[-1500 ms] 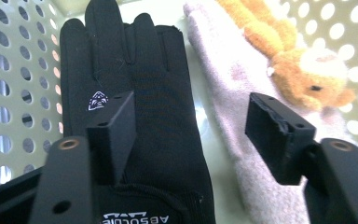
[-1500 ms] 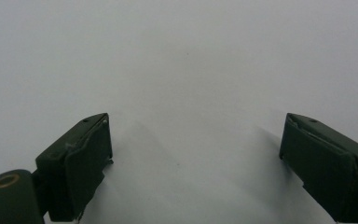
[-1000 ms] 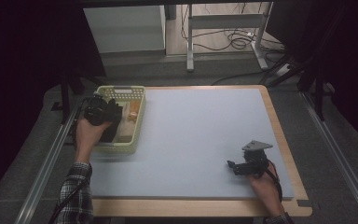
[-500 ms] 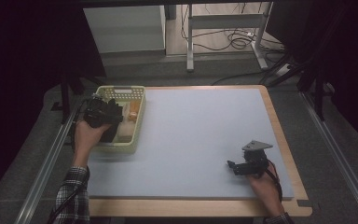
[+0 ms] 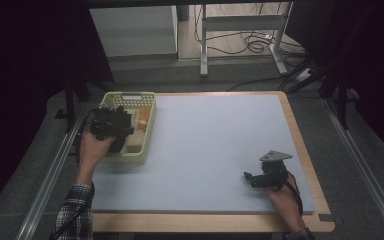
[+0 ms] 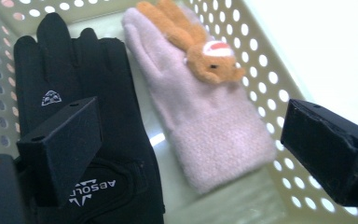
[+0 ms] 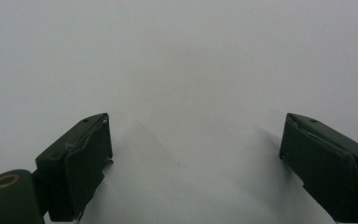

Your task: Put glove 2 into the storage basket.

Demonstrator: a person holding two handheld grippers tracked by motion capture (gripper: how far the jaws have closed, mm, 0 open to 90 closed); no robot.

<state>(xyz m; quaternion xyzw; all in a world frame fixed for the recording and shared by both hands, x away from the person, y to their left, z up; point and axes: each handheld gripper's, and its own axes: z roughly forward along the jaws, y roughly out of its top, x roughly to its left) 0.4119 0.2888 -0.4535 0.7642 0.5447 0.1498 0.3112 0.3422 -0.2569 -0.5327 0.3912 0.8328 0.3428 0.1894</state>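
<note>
My left gripper [image 5: 114, 125] hangs over a pale yellow perforated basket [image 5: 150, 125] at the table's left. Its jaws have just been opening and stand wide apart, pressing on nothing. Below them in the basket lie a black glove [image 6: 98, 84] and a pink knitted glove [image 6: 205, 121] with a small orange bear [image 6: 200, 51] on it. The pink glove lies under the gap between the jaws of the left gripper [image 6: 191, 126]. My right gripper [image 5: 252, 179] rests low over the mat at the near right, and the right gripper [image 7: 196, 135] is open with nothing between its jaws.
A blue-grey mat [image 5: 215, 145] covers the wooden table [image 5: 307, 165]. The basket stands on its far left corner. Beyond the table are a white cabinet [image 5: 132, 30], metal frame legs [image 5: 203, 45] and floor cables [image 5: 252, 45].
The left gripper has shifted slightly over the basket. The right gripper has stayed where it was.
</note>
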